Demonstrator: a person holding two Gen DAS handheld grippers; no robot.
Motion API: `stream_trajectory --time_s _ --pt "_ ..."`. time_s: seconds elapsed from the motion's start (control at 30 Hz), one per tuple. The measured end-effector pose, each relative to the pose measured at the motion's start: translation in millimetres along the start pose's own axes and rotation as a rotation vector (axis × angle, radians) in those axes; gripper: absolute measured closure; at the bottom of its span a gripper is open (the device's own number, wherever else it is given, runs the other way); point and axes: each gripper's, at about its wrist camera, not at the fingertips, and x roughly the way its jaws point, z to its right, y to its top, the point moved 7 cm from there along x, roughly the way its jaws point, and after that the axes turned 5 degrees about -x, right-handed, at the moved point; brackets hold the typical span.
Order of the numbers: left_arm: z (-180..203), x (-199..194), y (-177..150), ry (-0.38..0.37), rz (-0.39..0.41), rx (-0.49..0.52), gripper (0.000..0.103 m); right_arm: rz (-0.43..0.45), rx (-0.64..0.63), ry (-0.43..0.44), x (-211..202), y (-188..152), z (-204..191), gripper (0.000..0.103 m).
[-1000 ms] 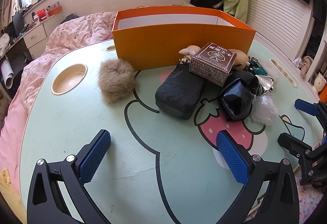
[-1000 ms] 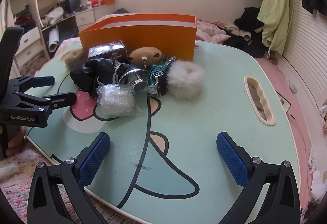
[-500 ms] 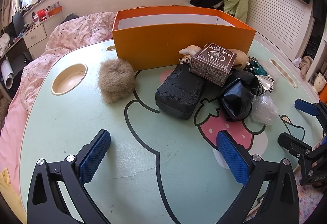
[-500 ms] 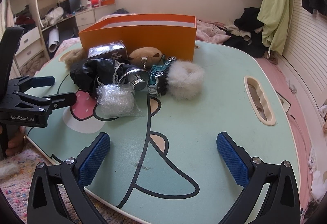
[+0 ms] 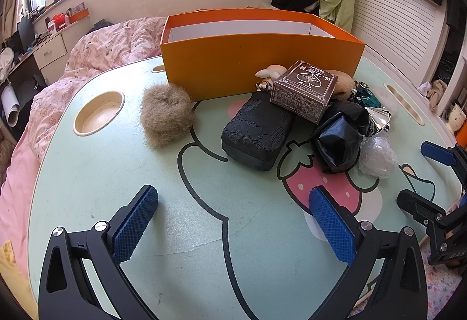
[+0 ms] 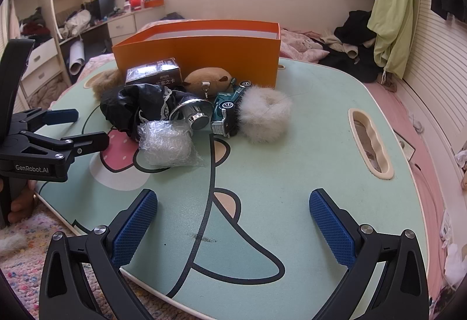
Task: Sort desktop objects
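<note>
Nothing moved; fluffy tan pompom (image 5: 165,115) beside rigid orange box (image 5: 256,63)

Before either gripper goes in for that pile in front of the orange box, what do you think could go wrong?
1. The card box rests tilted on the black case and the black bag; pulling either from under it may tip it off.
2. The toy car sits tight between the chrome piece and the white fluffy ring, so the fingers may snag fur or push the car.
3. The bubble wrap is soft and may slip when gripped.
</note>
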Motion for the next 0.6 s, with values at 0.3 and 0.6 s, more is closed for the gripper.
stream_trajectory --time_s 0.3,0.6 --pt "0.6 -0.4 -0.1 -0.004 0.0 0.005 0.0 0.003 0.01 -0.012 0.1 0.0 0.8 0.0" --pt "1.2 -0.8 -0.2 -0.008 0.0 0.01 0.0 0.004 0.015 -0.019 -0.1 0.2 1.4 0.0"
